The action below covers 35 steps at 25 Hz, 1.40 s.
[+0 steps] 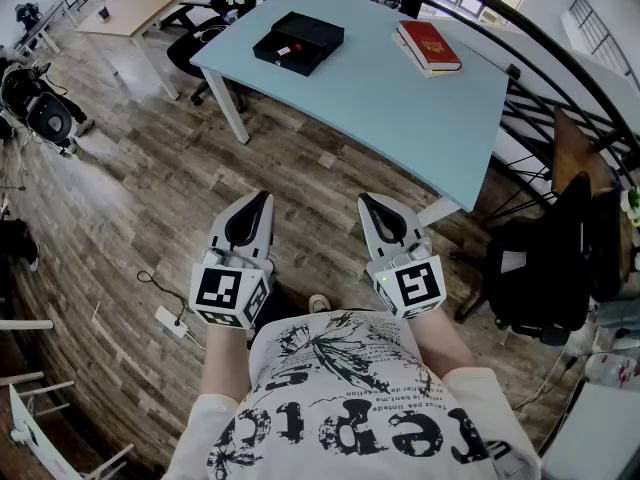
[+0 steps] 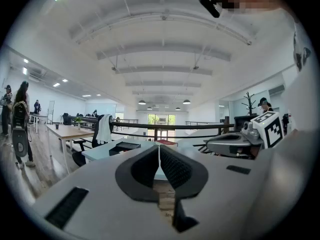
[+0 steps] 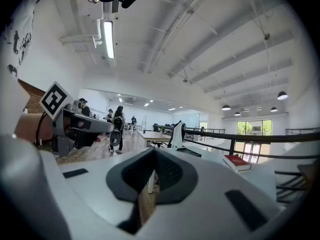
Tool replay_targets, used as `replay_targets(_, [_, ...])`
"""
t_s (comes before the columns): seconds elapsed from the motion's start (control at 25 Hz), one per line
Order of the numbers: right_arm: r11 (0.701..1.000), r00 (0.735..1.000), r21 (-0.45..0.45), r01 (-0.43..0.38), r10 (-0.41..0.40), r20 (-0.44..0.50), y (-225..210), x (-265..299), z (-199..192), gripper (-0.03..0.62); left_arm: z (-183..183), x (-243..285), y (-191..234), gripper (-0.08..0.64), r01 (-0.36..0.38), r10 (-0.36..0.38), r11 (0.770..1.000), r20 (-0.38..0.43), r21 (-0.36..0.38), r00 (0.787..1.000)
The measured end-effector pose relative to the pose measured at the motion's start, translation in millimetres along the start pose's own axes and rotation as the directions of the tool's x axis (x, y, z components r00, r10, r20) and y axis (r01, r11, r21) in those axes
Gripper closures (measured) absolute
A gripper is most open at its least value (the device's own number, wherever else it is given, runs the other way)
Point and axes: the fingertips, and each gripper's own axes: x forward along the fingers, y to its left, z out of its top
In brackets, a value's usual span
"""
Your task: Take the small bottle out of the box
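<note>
An open black box (image 1: pixel 298 43) lies on the light blue table (image 1: pixel 400 98), far ahead of both grippers. Inside it shows a small red and white item (image 1: pixel 283 50), too small to tell apart as the bottle. My left gripper (image 1: pixel 262 199) and right gripper (image 1: pixel 366 201) are held side by side over the wooden floor, close to the person's body, well short of the table. Both have their jaws shut with nothing between them. From the left gripper (image 2: pixel 159 151) the box (image 2: pixel 122 146) shows low on the table. The right gripper (image 3: pixel 154 156) points toward the table too.
A red book (image 1: pixel 428 46) lies on the table's far right part. Black office chairs (image 1: pixel 195 43) stand behind the table and another (image 1: pixel 540 268) at the right. A curved railing (image 1: pixel 560 58) runs along the right. A power strip (image 1: pixel 170 320) lies on the floor.
</note>
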Motion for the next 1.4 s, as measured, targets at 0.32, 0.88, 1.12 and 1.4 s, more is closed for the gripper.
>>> replay_targets(0.32, [1.0, 1.0, 0.018, 0.02, -0.02, -0.005, 1, 7, -1, 0.586, -1, 8, 8, 0.535, 0.014, -0.014, 1.0, -0.017, 0.006, 1.0])
replay_targets(0.88, [0.993, 0.997, 0.092, 0.073, -0.07, -0.036, 19, 109, -6, 0.584, -10, 36, 109, 0.535, 0.06, -0.06, 0.998, -0.054, -0.007, 0.997])
replay_targets(1.12, [0.986, 0.989, 0.096, 0.138, -0.133, -0.061, 30, 201, 4, 0.584, 2, 70, 206, 0.535, 0.103, -0.104, 0.995, -0.053, -0.009, 0.993])
replay_targets(1.4, [0.967, 0.973, 0.117, 0.226, -0.217, -0.083, 38, 282, 20, 0.584, 19, 105, 288, 0.535, 0.183, -0.182, 0.983, -0.079, 0.005, 0.98])
